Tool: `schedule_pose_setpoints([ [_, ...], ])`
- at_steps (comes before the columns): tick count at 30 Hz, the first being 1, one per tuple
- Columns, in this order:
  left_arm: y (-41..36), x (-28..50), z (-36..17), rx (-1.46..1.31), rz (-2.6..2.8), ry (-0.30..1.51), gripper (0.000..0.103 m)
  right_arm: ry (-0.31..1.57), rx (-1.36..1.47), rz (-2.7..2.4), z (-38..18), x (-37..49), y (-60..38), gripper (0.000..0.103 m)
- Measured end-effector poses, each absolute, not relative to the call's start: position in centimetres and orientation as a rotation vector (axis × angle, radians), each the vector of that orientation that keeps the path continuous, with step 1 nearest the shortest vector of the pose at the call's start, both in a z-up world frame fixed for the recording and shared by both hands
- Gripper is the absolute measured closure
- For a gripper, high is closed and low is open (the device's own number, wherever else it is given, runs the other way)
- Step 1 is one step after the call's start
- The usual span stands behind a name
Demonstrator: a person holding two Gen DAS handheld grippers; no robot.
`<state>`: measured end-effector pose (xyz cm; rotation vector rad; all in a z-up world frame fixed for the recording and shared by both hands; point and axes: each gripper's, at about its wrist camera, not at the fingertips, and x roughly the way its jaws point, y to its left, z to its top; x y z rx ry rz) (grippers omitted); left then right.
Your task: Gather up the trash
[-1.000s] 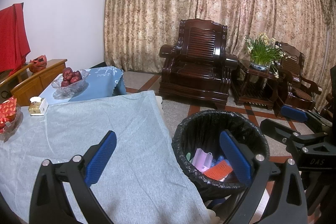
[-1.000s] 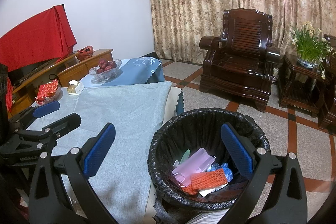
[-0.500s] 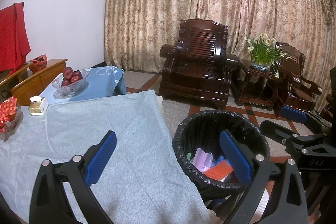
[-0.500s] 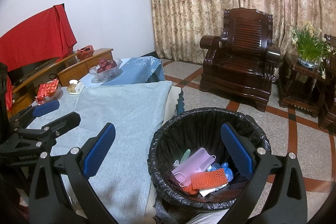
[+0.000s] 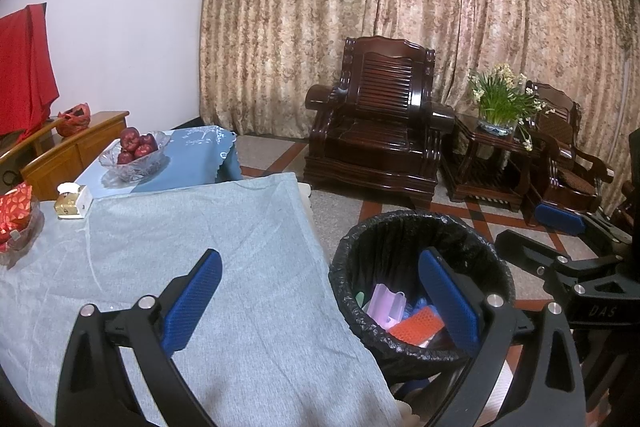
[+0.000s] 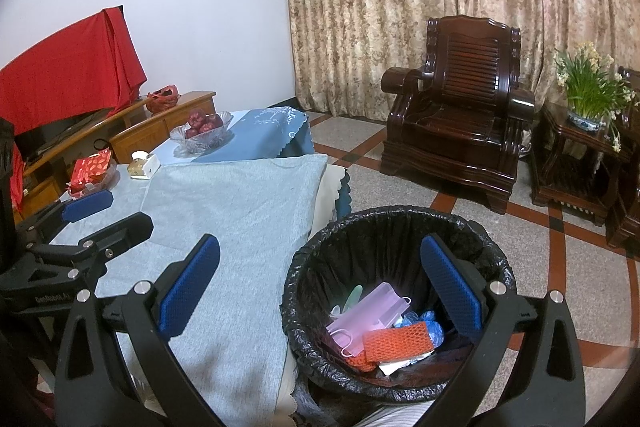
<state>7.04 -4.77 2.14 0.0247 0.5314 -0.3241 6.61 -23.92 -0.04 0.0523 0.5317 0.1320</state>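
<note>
A black-lined trash bin (image 6: 400, 223) (image 5: 404, 227) stands on the floor beside the table. Inside lie a pink face mask (image 6: 366, 313) (image 5: 386, 307), an orange foam net (image 6: 398, 341) (image 5: 416, 323), blue crumpled bits (image 6: 432, 325) and white paper. My right gripper (image 6: 318, 285) hangs open over the bin's near rim, nothing between its blue pads. Over the table's right edge my left gripper (image 5: 320, 295) is open too and holds nothing. Each gripper shows in the other's view: the left one (image 6: 80, 223) and the right one (image 5: 560, 231).
The table carries a grey cloth (image 5: 192, 247) (image 6: 240, 203), a glass bowl of red apples (image 5: 136, 153) (image 6: 202, 129), a small white-and-gold box (image 5: 72, 201) and a bowl with red packets (image 5: 16, 215). A dark wooden armchair (image 6: 456, 131), a flower stand (image 6: 588, 123) and curtains stand behind.
</note>
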Motion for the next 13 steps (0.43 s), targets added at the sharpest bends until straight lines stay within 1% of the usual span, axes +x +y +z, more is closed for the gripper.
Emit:
schedule_pose_setpoints([
  [13, -3.97, 7.27, 1.91, 0.025, -0.321, 0.536, 0.006, 0.533, 0.051, 0.131, -0.04, 6.64, -23.93, 0.005],
])
